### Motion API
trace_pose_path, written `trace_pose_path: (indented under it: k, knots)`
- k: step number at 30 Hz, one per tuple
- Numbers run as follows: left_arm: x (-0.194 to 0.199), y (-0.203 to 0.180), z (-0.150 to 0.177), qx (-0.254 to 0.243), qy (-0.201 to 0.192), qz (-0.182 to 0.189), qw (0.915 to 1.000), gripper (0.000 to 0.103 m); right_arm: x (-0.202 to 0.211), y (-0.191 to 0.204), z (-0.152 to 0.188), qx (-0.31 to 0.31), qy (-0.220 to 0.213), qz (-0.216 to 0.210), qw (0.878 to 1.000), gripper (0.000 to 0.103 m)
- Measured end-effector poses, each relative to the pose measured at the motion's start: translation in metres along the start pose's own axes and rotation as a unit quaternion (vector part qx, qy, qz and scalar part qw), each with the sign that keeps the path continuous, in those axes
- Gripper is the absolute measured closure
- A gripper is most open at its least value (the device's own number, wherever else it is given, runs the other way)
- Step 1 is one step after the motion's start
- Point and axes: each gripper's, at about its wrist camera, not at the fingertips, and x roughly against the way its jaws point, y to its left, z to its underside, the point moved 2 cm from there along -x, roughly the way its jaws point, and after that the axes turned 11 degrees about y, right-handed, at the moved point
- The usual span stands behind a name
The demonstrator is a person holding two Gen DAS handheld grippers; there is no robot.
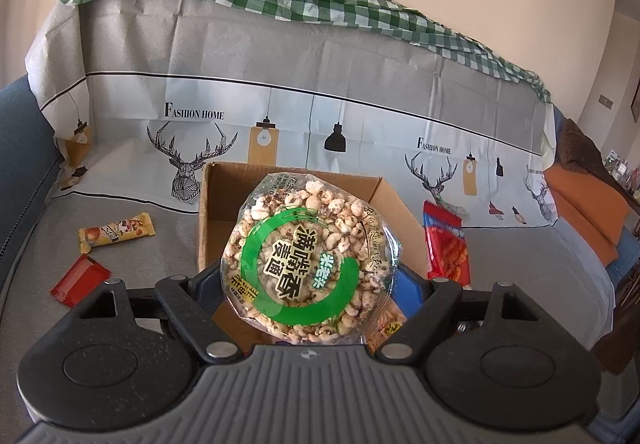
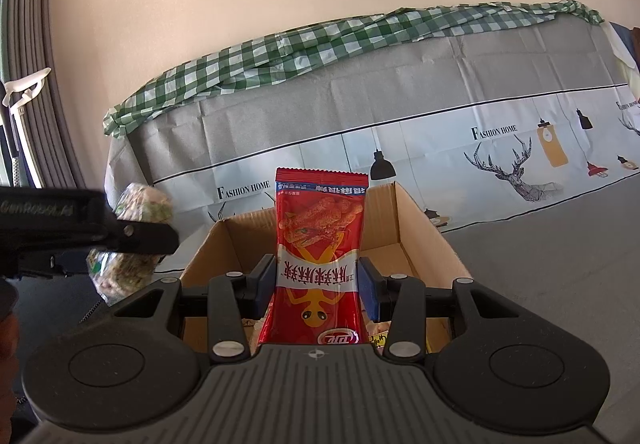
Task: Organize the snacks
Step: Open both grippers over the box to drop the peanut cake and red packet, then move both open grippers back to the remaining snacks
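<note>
A round puffed-grain cake pack (image 1: 308,264), clear with a green ring, stands upright between the pads of my left gripper (image 1: 308,284), which is shut on it over the near end of an open cardboard box (image 1: 208,212). In the right wrist view the same pack (image 2: 136,204) shows at left behind one left finger (image 2: 140,234). My right gripper (image 2: 318,280) is shut on a tall red snack packet (image 2: 320,244), held upright above the box (image 2: 420,228). That red packet (image 1: 446,244) also shows right of the box.
A yellow candy bar (image 1: 116,234) and a red wrapper (image 1: 80,282) lie on the grey sofa cover left of the box. A yellow packet (image 2: 378,340) lies inside the box. The covered backrest (image 1: 320,64) rises behind, with an orange cushion (image 1: 584,212) at right.
</note>
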Motion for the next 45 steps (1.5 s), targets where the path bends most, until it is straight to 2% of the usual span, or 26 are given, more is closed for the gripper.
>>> trace_pose_path:
  k: [1, 4, 10, 14, 22, 27, 31, 36, 39, 41, 43, 45]
  knots:
    - [-0.001, -0.001, -0.002, 0.003, 0.001, -0.001, 1.0, 0.011, -0.001, 0.0, 0.0, 0.0, 0.003, 0.003, 1.0, 0.055]
    - [-0.002, -0.002, -0.005, 0.009, 0.001, -0.002, 1.0, 0.008, -0.006, -0.001, 0.0, -0.003, 0.013, 0.016, 1.0, 0.034]
    - [0.009, 0.007, 0.008, 0.007, -0.019, -0.019, 0.9996, 0.008, -0.005, -0.004, 0.0, -0.011, 0.012, 0.019, 1.0, 0.028]
    - [0.027, 0.018, 0.023, -0.002, -0.043, -0.028, 0.9987, 0.015, -0.005, -0.001, 0.0, -0.005, 0.013, 0.026, 1.0, 0.027]
    - [0.058, 0.061, 0.051, 0.029, -0.036, -0.006, 0.9989, 0.042, 0.0, 0.007, 0.002, 0.011, 0.015, 0.042, 0.999, 0.027]
    - [0.074, 0.086, 0.075, 0.036, -0.039, 0.003, 0.9986, 0.047, 0.011, 0.01, 0.005, 0.005, 0.006, 0.048, 0.999, 0.027]
    - [0.076, 0.106, 0.095, 0.037, -0.026, -0.007, 0.999, 0.047, 0.023, 0.018, 0.009, 0.002, -0.007, 0.049, 0.999, 0.028]
    - [0.066, 0.133, 0.105, 0.057, 0.003, -0.033, 0.9978, 0.049, 0.027, 0.032, 0.012, 0.022, -0.011, 0.047, 0.999, 0.04]
    - [0.063, 0.141, 0.105, 0.063, 0.009, -0.036, 0.9973, 0.049, 0.024, 0.037, 0.011, 0.029, -0.006, 0.045, 0.999, 0.054]
    - [0.06, 0.144, 0.103, 0.065, 0.009, -0.034, 0.9973, 0.049, 0.02, 0.038, 0.011, 0.03, 0.0, 0.042, 0.999, 0.069]
    - [0.055, 0.148, 0.102, 0.065, 0.008, -0.032, 0.9973, 0.049, 0.017, 0.039, 0.011, 0.03, 0.005, 0.037, 0.999, 0.074]
    - [0.048, 0.151, 0.101, 0.064, 0.008, -0.033, 0.9974, 0.049, 0.015, 0.041, 0.011, 0.033, 0.007, 0.035, 0.999, 0.075]
